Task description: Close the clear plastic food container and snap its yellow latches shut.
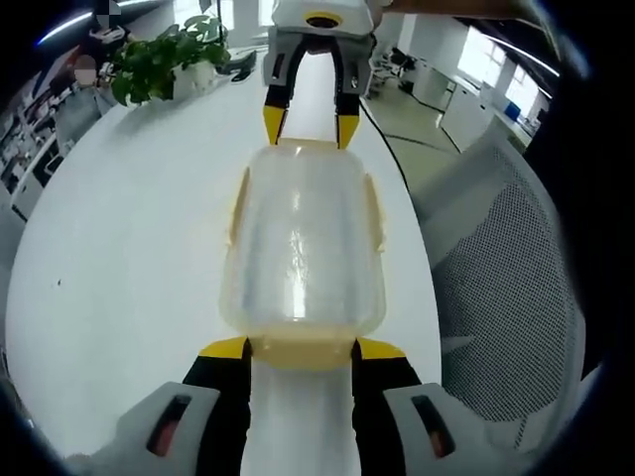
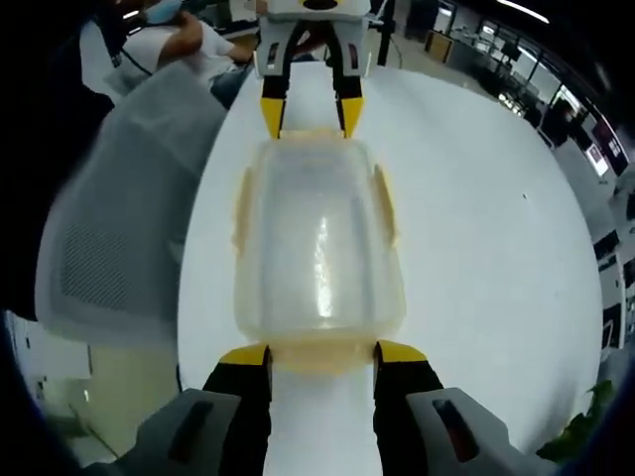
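Observation:
A clear plastic food container (image 1: 303,243) (image 2: 319,248) lies lengthwise on the white table (image 1: 119,288) (image 2: 496,258), its clear lid resting on top. Yellow latches (image 1: 238,203) (image 2: 385,203) stick out along both long sides. My left gripper (image 1: 303,349) is open, its yellow-tipped jaws flanking the near end latch (image 1: 303,355). Facing it from the far end, my right gripper (image 1: 310,124) (image 2: 322,355) is open too, with its tips on either side of the other end latch (image 2: 322,357). The left gripper (image 2: 310,114) appears at the top of the right gripper view.
A grey mesh chair (image 1: 506,268) (image 2: 119,218) stands close along one table edge. A potted plant (image 1: 159,59) sits at a far corner of the table. A seated person (image 2: 169,40) is beyond the chair. A black cable (image 1: 382,134) runs off the table.

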{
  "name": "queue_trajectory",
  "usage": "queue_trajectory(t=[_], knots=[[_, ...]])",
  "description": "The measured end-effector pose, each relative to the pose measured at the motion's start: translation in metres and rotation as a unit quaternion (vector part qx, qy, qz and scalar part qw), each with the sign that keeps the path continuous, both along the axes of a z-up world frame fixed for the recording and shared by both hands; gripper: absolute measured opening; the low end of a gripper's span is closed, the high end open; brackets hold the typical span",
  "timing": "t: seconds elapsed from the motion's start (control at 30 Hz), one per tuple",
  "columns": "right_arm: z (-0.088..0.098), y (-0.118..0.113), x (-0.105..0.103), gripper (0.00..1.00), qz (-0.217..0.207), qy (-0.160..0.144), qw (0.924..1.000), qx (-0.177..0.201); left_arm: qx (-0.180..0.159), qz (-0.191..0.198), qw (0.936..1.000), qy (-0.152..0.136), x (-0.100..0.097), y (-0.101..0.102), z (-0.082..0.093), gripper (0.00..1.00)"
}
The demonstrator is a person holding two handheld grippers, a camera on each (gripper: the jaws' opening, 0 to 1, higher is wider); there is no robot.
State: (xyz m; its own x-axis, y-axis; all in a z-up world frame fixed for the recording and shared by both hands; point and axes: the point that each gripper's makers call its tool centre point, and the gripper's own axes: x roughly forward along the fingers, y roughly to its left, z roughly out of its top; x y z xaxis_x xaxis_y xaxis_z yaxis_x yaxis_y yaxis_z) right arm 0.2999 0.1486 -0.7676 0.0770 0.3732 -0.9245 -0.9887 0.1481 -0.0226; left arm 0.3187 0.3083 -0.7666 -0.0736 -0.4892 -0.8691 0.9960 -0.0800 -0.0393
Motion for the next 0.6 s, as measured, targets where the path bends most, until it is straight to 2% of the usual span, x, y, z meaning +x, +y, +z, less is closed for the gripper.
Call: queue_trajectory(t=[0.6], knots=[[-0.010,-0.003,-0.002,0.39,-0.009,-0.006,0.9999,0.009,0.010,-0.005,0.9999,-0.011,0.001,-0.005,-0.009,0.39]])
